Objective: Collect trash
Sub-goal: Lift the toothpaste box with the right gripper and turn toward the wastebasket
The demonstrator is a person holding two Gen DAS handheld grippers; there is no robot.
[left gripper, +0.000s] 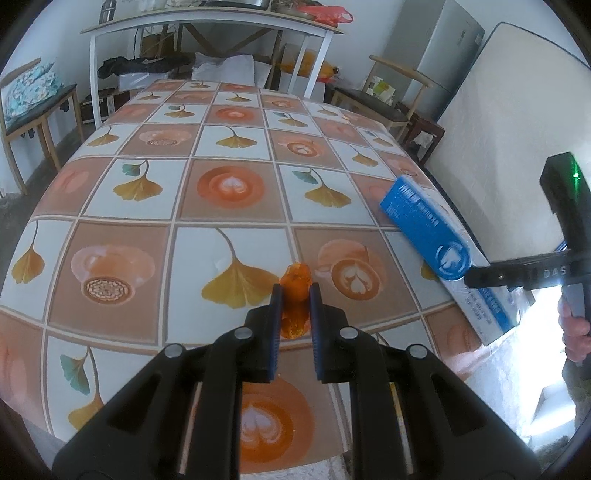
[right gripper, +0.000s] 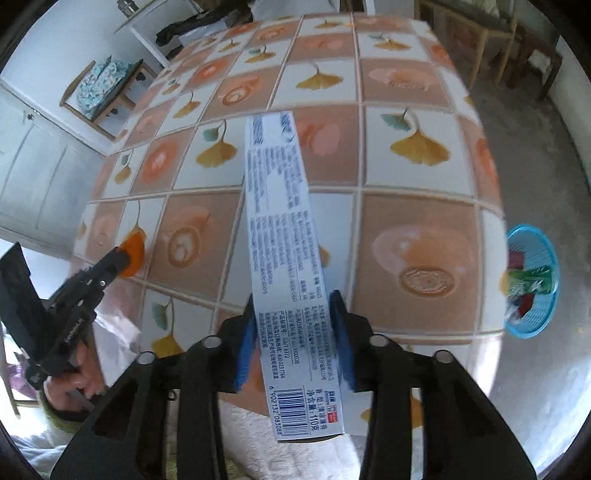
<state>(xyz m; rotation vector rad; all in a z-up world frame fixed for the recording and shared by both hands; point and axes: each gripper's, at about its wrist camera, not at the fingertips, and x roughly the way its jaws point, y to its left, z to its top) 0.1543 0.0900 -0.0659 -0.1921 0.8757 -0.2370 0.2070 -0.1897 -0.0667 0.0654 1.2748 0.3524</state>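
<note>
While the left gripper (left gripper: 295, 295) pinches orange peel (left gripper: 294, 282), the right gripper (right gripper: 295, 325) clasps a toothpaste box (right gripper: 280, 229).

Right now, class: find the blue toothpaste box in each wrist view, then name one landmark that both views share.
Left wrist view: toothpaste box at the right, along the table's edge.
Right wrist view: the box runs down the centre, between the right gripper's fingers.
Shared landmark: the orange scrap in the left gripper.

Basket (right gripper: 532, 284) contents too small to identify, box (right gripper: 291, 266) print blurred, shelf (left gripper: 210, 18) clutter cropped
</note>
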